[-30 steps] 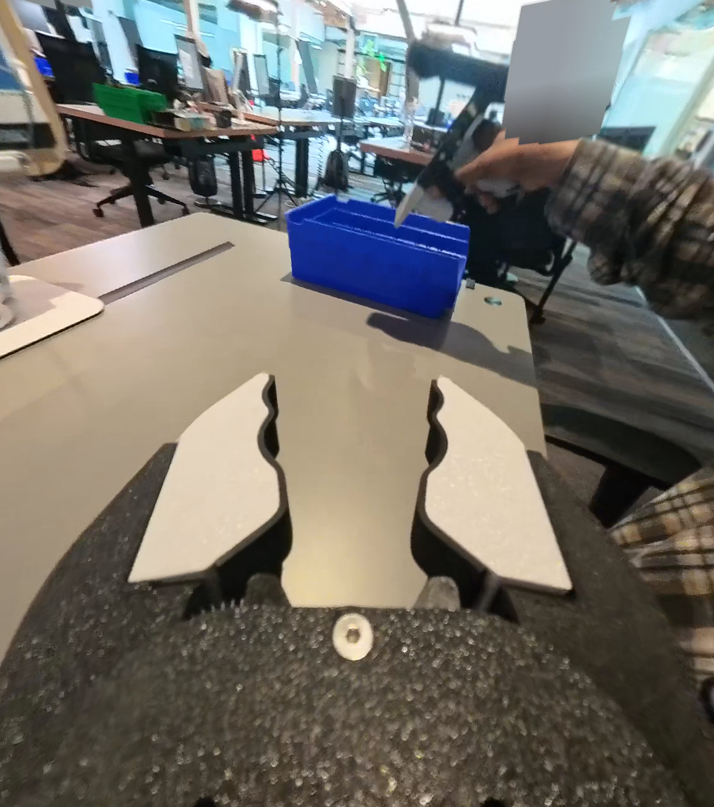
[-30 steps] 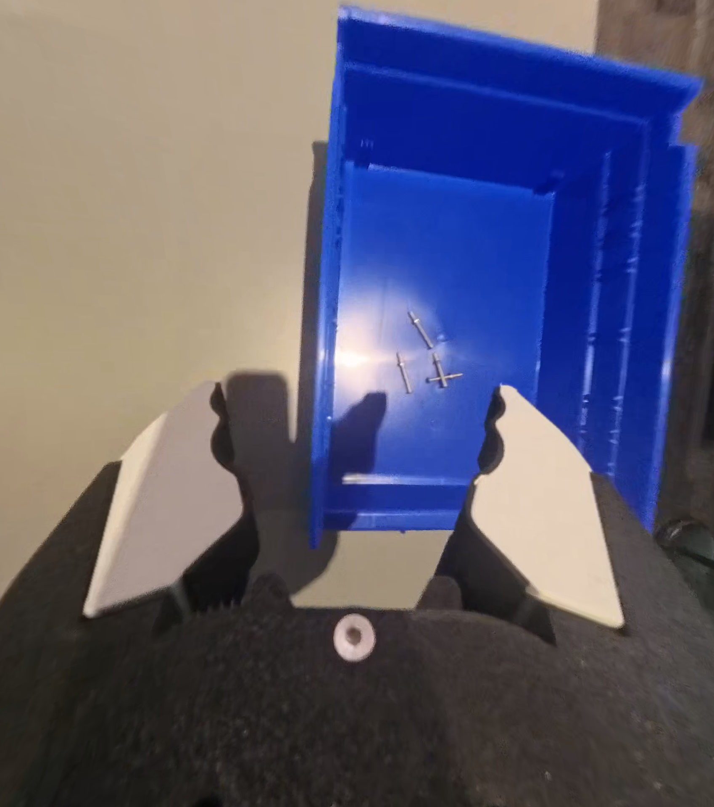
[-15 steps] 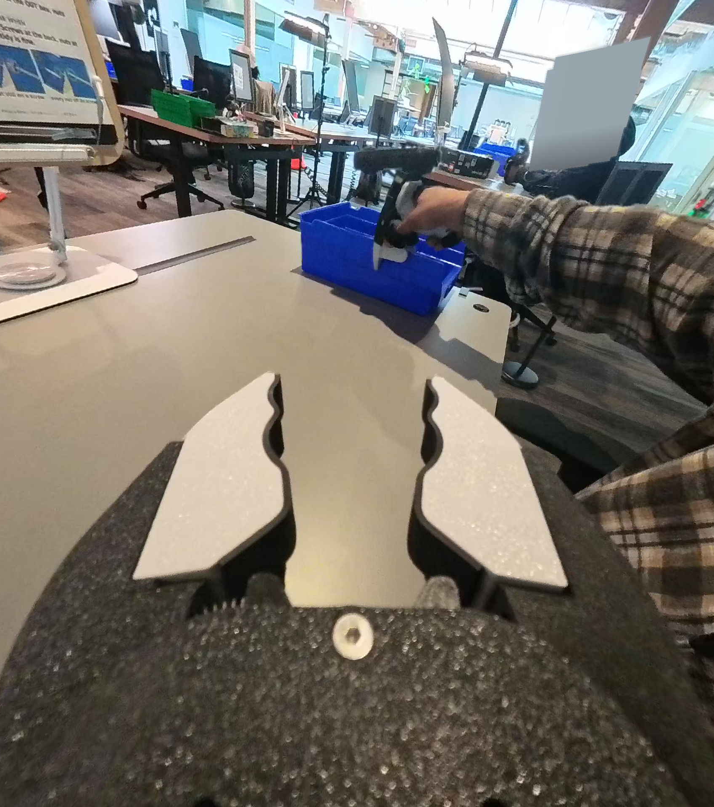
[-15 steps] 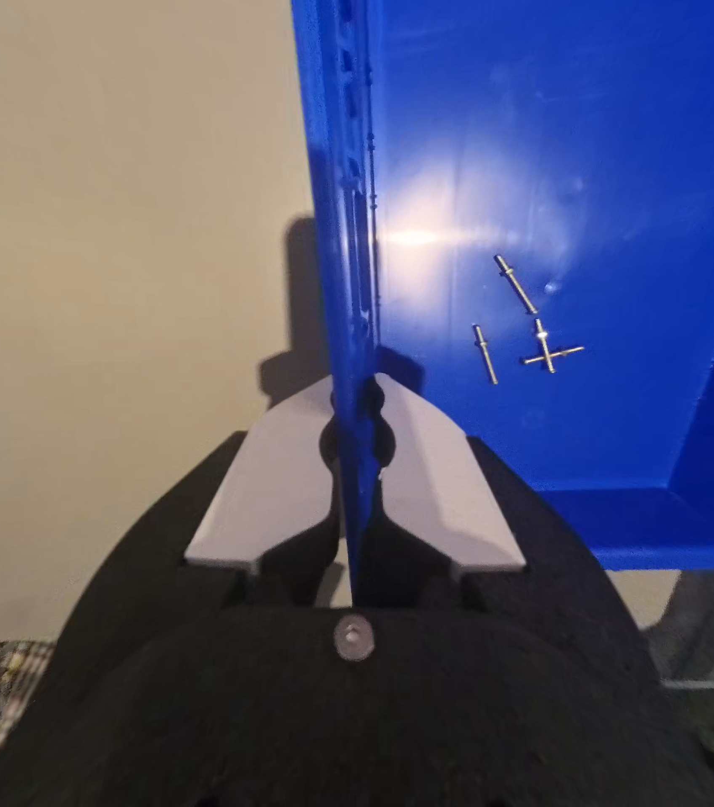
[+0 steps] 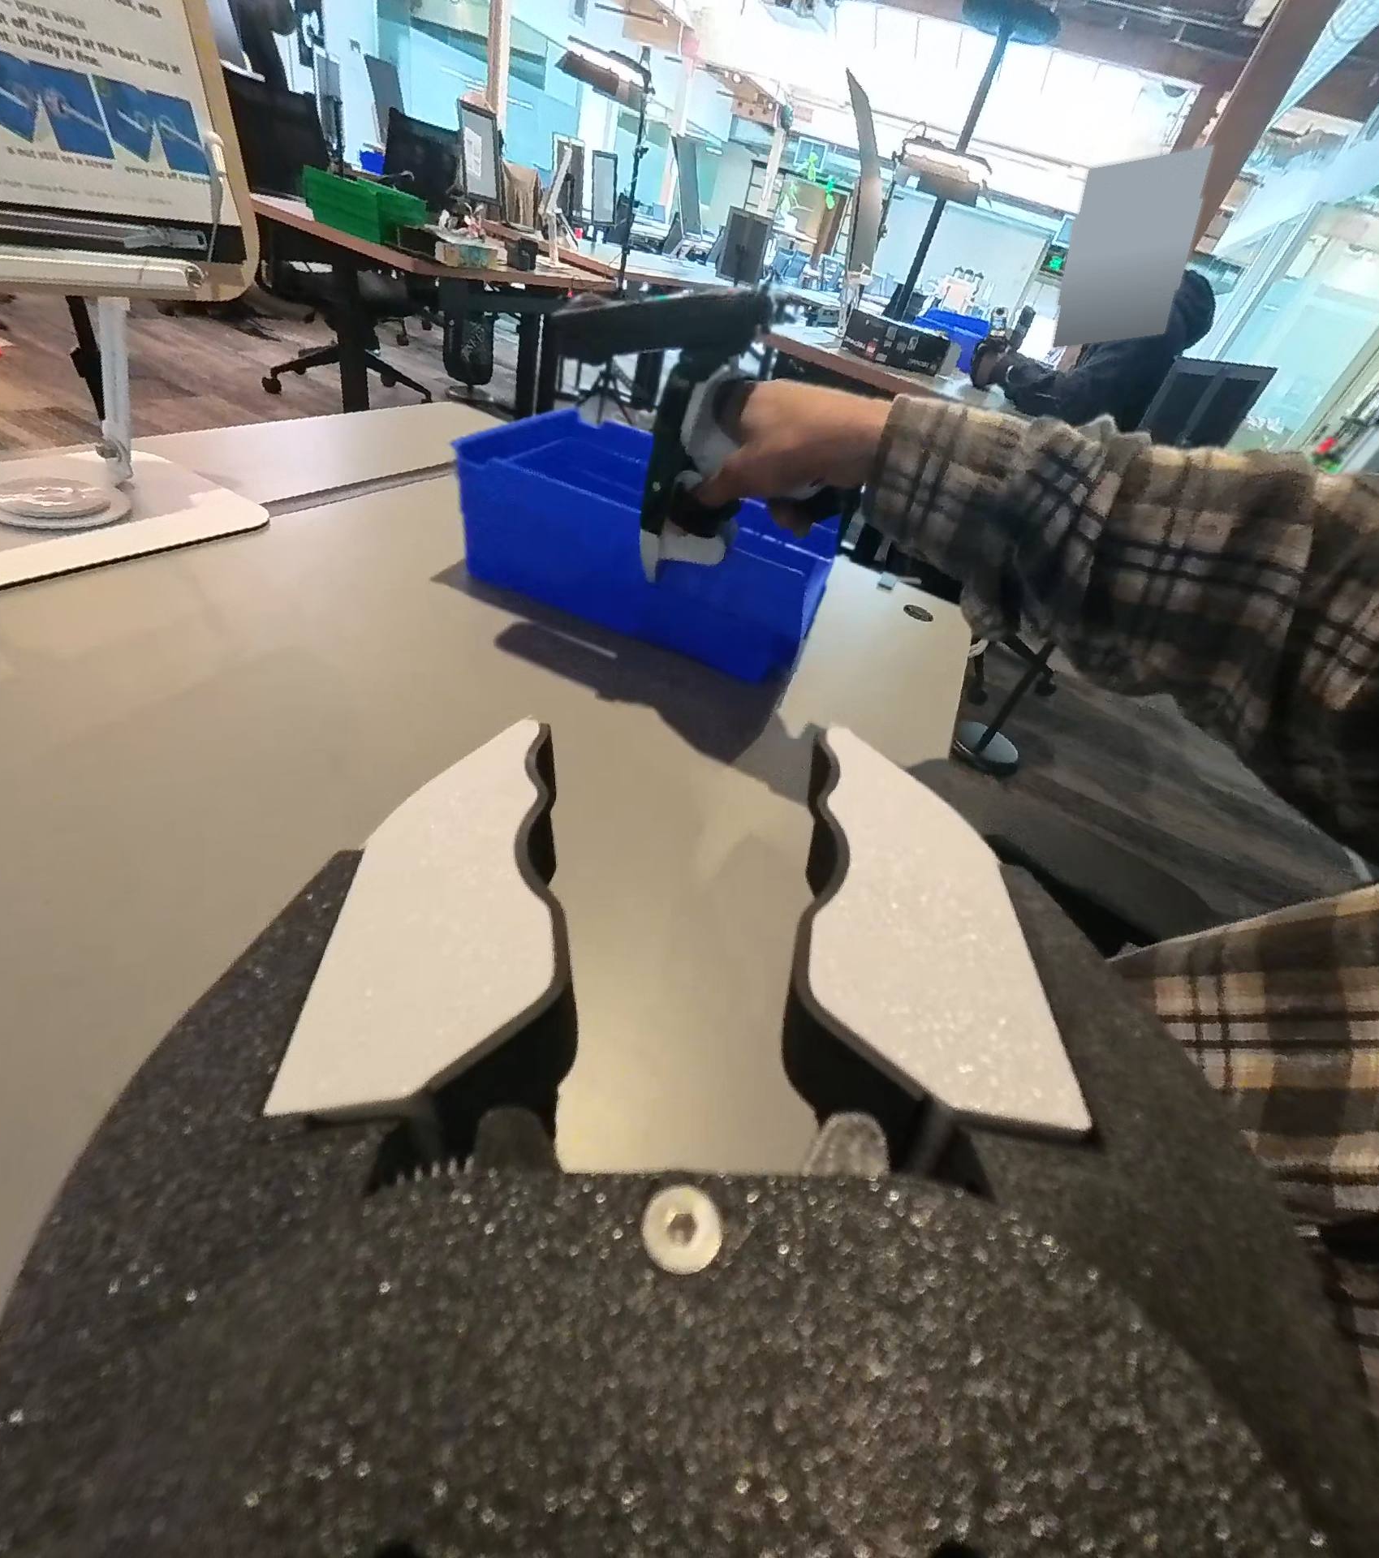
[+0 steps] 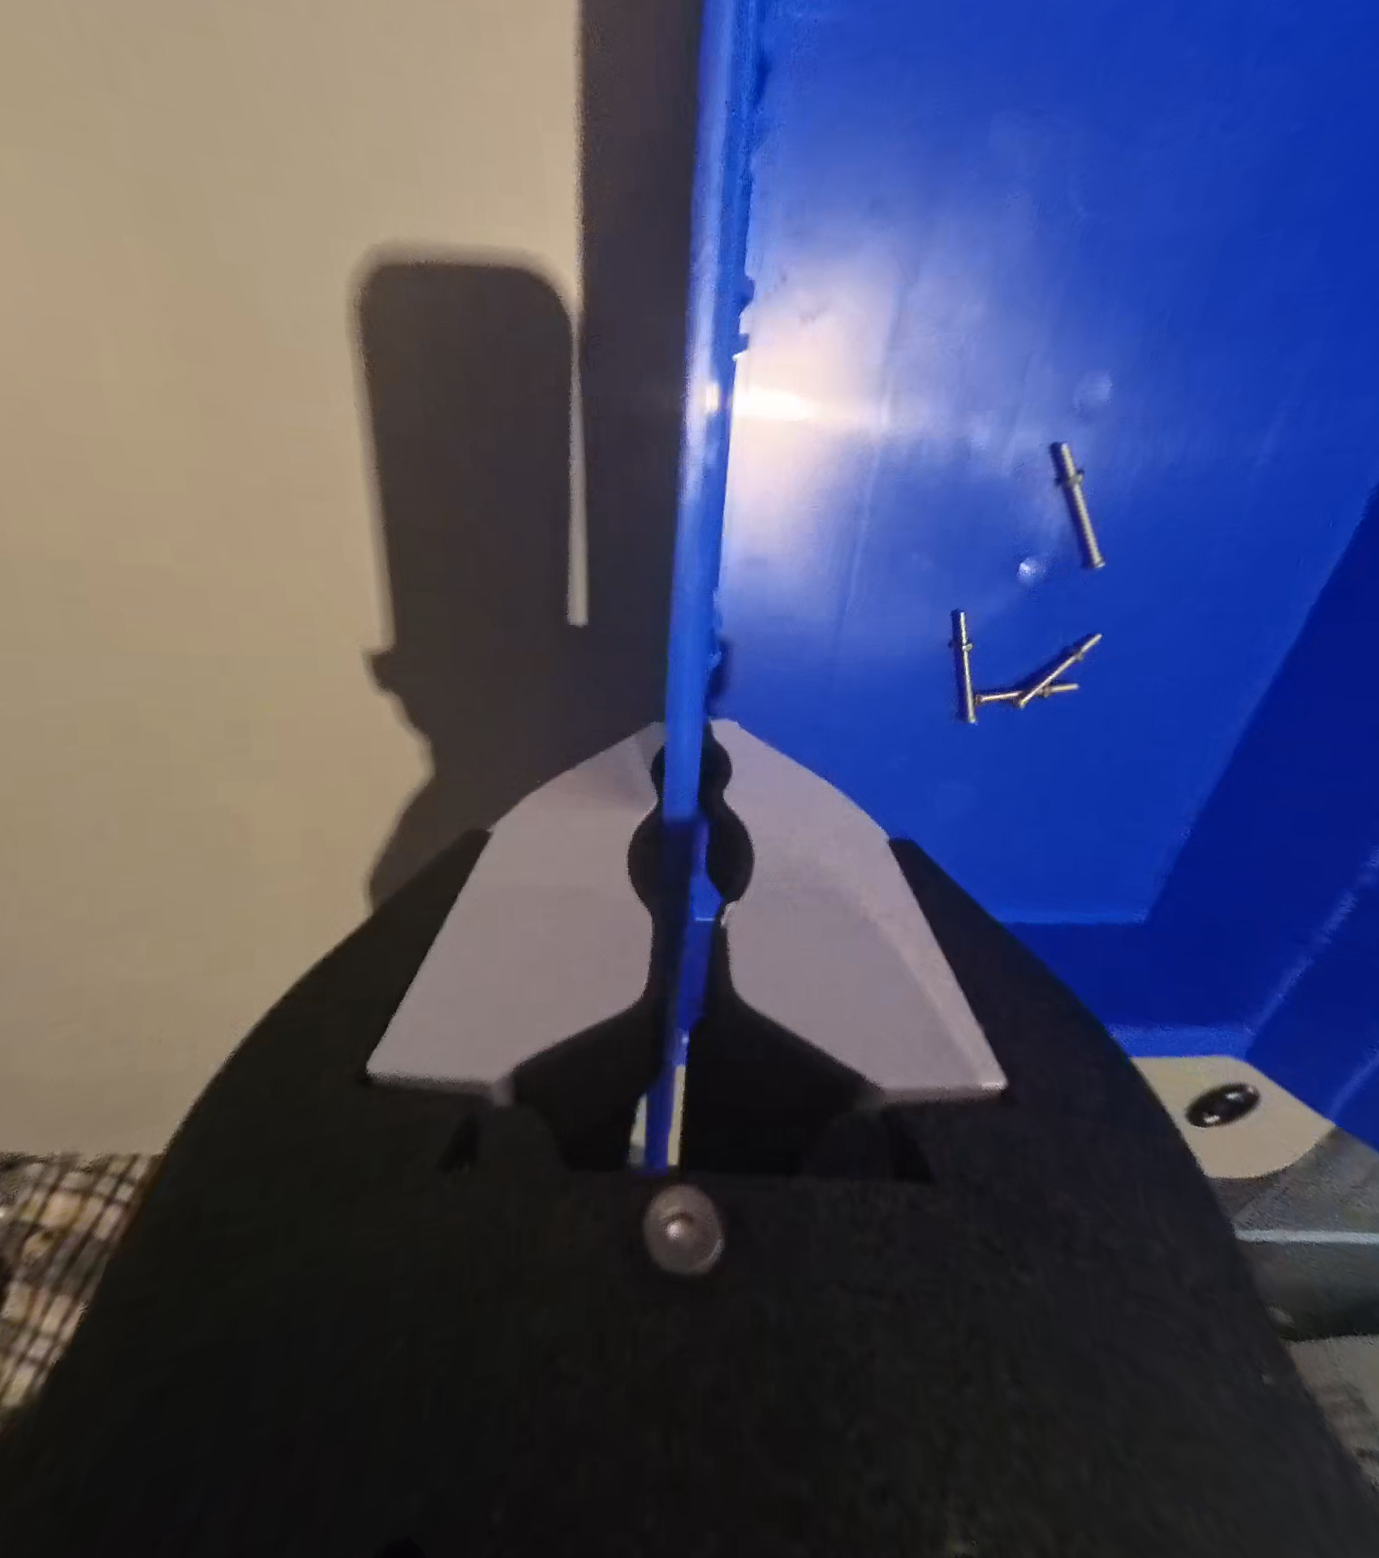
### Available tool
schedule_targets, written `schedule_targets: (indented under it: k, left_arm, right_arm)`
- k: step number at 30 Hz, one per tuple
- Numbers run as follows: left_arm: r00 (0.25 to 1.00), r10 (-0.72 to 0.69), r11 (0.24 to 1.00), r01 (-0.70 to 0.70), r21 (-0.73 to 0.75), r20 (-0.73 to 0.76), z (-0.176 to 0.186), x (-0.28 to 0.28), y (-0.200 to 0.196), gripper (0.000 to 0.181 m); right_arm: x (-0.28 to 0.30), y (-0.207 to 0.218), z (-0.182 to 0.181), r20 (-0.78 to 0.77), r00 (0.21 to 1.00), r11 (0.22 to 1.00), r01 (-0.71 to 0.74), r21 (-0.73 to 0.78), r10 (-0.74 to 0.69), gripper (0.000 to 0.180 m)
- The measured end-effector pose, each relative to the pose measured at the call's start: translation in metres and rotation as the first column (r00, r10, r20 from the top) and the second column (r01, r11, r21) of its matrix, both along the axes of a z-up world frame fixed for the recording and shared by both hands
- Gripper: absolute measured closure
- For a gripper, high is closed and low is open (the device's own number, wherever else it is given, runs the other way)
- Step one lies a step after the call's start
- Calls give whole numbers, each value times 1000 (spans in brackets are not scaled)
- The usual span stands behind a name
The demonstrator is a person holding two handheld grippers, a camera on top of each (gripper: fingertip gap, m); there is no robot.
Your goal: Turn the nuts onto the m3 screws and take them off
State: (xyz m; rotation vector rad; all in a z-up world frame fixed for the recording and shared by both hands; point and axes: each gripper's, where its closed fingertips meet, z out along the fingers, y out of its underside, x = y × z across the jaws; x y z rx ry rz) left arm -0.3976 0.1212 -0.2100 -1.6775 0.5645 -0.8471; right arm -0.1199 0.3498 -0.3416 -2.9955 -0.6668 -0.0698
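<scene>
A: Blue plastic, that was the bin (image 6: 1006, 253), and the right gripper (image 6: 690, 801) was clamped onto its side wall, one finger inside, one outside.

B: What lay in it?

A: Four small metal screws (image 6: 1023, 683) on the floor of the bin, each with what looked like a nut near its head, though too small to be sure. Three touched in a loose cluster; the fourth (image 6: 1076, 504) lay apart, farther from the gripper.

B: And the left gripper (image 5: 681, 750)?

A: Spread wide with nothing between its fingers, low over the grey table (image 5: 163, 717), well short of the bin (image 5: 584, 539).

B: Any change from a second before?

A: The right gripper had been spread above the bin then; half a second ago it had already closed on the wall. Two screws that had lain crossed now sat at a shallower angle, with the third touching them. In the left wrist view the bin appeared nearer.

B: Any writing?

A: A printed sheet with blue pictures on a stand (image 5: 62, 126) at the table's far left bore text.
</scene>
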Motion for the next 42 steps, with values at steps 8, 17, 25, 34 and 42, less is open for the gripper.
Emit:
schedule_targets:
  k: [8,17,25,34,42]
  left_arm:
    - [1000,-24,1000,24,5,-14,4,3,-8,125]
    - [1000,-7,1000,7,-11,14,-2,-12,-5,125]
    - [1000,-14,999,15,-34,16,-5,-6,10,124]
    - [1000,-9,1000,9,-24,-1,0,-3,6,125]
    - [1000,4,1000,-4,-1,10,9,-8,-5,127]
  right_arm:
    - [-95,-33,14,-56,989,989,-142,-46,140,129]
    - [13,45,94,-152,988,989,19,144,3,127]
    - [93,57,32,-213,969,991,130,11,-125,139]
    - [70,47,21,-195,977,996,82,-20,-84,175]
    - [6,13,22,-280,958,998,59,-33,-66,175]
